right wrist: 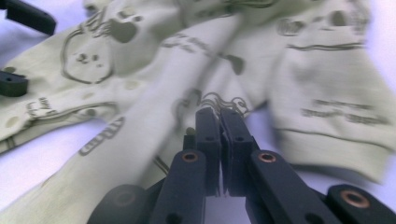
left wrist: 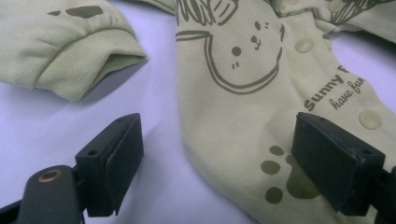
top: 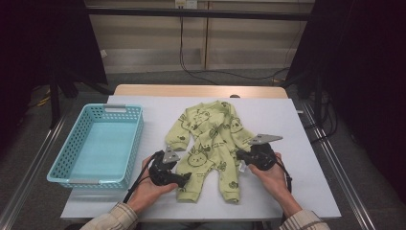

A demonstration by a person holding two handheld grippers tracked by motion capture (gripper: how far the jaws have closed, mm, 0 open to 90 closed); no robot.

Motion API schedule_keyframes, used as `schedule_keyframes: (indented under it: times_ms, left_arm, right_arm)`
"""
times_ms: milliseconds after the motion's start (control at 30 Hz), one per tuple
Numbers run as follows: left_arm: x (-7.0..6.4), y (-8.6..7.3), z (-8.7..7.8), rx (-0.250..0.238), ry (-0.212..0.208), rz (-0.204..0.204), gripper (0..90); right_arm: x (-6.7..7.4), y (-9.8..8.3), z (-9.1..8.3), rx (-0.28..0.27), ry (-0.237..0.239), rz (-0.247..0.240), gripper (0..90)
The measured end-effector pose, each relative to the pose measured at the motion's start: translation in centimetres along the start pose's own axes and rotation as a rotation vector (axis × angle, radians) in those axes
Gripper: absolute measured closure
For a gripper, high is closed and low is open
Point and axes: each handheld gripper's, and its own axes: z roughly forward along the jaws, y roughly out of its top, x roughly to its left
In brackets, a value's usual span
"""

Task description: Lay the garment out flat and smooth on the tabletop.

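Two fingers (right wrist: 208, 135) pinch the romper (right wrist: 140, 140); left gripper (left wrist: 217, 154) straddles its leg.

A green romper (top: 210, 143) lies between the left gripper (top: 184, 179) and right gripper (top: 241, 155) (basket (top: 62, 165) beyond the left gripper).

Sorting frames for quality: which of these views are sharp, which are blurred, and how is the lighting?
High view: evenly lit on the white table, dark at both sides, the romper readable. Left gripper view: sharp, the printed rabbit face clear, soft shadow under the sleeve cuff. Right gripper view: the fabric is smeared by motion blur, while the right tool stays fairly crisp.
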Motion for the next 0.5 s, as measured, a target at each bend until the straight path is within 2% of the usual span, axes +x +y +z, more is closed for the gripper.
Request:
schedule_keyframes:
  times_ms: [67,100,200,267,333,400,467,500]
  left_arm:
    - [0.0,0.0,0.0,0.0,0.002,-0.001,16.6]
    - [0.0,0.0,0.0,0.0,0.002,0.0,16.6]
    - [0.0,0.0,0.0,-0.001,0.001,0.001,16.6]
    - [0.0,0.0,0.0,-0.002,0.003,0.002,16.6]
    - [0.0,0.0,0.0,-0.003,0.004,0.006,16.7]
    - [0.0,0.0,0.0,-0.003,-0.006,0.002,16.7]
    - [0.0,0.0,-0.1,-0.011,-0.015,0.019,16.7]
    - [0.0,0.0,-0.1,-0.019,-0.019,0.018,16.7]
  right_arm:
    - [-0.9,0.0,-0.5,-0.007,-0.04,0.0,87.7]
    - [-1.4,0.0,-0.8,-0.016,-0.036,0.013,87.8]
    - [-2.3,0.0,-1.3,-0.018,-0.065,0.008,87.8]
    - [-2.6,-0.2,-1.1,-0.003,-0.074,-0.003,87.7]
    - [-2.6,-0.6,-0.7,0.012,-0.057,0.013,86.3]
    - [-2.2,-0.7,-0.6,0.005,-0.042,0.009,77.7]
    - [-1.9,-0.8,-0.8,-0.017,-0.019,-0.008,69.2]
    - [-1.7,-0.9,-0.8,-0.017,-0.025,-0.004,63.9]
